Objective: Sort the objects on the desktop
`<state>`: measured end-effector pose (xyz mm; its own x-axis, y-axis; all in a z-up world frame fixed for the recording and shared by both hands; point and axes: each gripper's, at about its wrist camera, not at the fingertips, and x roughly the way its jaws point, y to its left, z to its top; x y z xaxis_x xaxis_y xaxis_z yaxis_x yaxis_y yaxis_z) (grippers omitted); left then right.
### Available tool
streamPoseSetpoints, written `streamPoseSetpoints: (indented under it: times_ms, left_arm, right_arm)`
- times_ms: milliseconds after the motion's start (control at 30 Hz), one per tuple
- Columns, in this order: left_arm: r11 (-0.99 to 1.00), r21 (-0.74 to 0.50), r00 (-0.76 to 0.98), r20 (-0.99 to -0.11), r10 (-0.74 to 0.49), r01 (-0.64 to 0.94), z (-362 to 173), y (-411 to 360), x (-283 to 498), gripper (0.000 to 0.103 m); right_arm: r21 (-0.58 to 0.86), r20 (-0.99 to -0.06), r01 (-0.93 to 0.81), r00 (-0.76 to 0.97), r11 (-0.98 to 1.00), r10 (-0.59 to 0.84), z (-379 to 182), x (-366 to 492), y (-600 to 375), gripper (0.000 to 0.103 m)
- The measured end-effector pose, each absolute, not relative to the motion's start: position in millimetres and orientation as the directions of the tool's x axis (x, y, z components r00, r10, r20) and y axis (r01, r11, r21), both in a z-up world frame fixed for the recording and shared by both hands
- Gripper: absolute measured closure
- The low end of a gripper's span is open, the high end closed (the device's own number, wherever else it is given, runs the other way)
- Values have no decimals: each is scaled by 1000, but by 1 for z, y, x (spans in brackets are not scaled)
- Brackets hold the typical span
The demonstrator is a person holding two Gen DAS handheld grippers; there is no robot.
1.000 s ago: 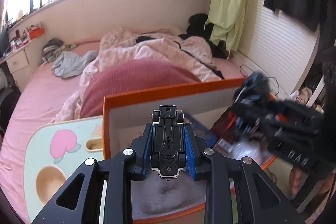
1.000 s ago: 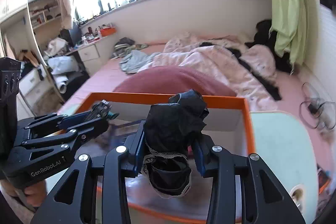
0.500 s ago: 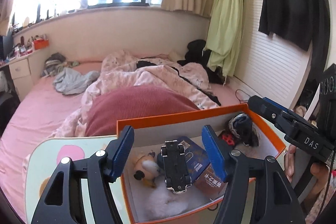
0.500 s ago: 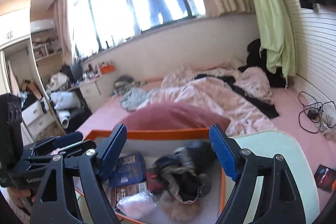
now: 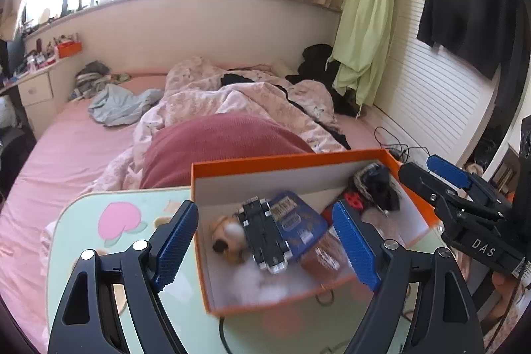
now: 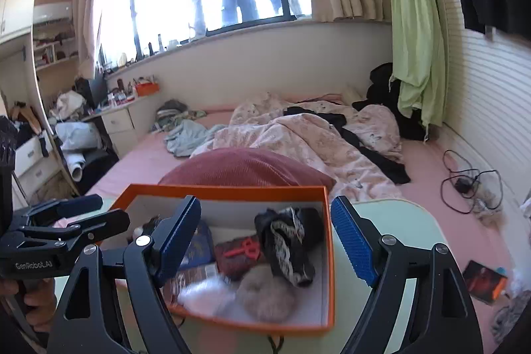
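Note:
An orange box (image 5: 285, 159) with white inside stands on the pale green table (image 5: 132, 204); it also shows in the right wrist view (image 6: 219, 189). In it lie an upside-down black toy car (image 5: 264, 238), a plush dog (image 5: 229, 238), a blue booklet (image 5: 295, 221) and a black lace-trimmed cloth (image 6: 288, 241). My left gripper (image 5: 265, 238) is open and empty above the box's near side. My right gripper (image 6: 265, 238) is open and empty above the box. Each gripper shows in the other's view, the right one (image 5: 458, 204) and the left one (image 6: 66, 221).
A bed with a red pillow (image 5: 225, 145) and pink quilt (image 6: 298, 135) lies behind the table. A grey fluffy ball (image 6: 265, 294) and a red item (image 6: 245, 251) are in the box. Cables (image 6: 464, 184) lie on the bed at right.
Both grippers have opened and pulled back. The toy car left my left gripper and the black cloth left my right gripper; both now lie in the box.

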<state>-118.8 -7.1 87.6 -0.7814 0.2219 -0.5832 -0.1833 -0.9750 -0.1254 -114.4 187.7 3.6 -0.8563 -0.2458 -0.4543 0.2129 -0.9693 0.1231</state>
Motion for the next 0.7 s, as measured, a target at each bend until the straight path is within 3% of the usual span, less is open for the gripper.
streamPoseSetpoints:
  times_ms: [233, 433, 700]
  left_arm:
    - [-983, -45, -810, -559, 174, -180, 82, 5, -58, 6]
    - [-991, -20, -719, -686, 108, -129, 52, 5, -35, 5]
    - [-999, 22, -643, -766, 12, -44, 21, 5, -35, 3]
  right_arm:
    - [-23, -504, 223, -844, -974, -182, 6, -74, 169, 22]
    - [-104, -638, 248, -759, -963, -127, -23, -48, 159, 22]
    - [-88, -743, 206, -665, -975, -73, -55, -29, 170, 22]
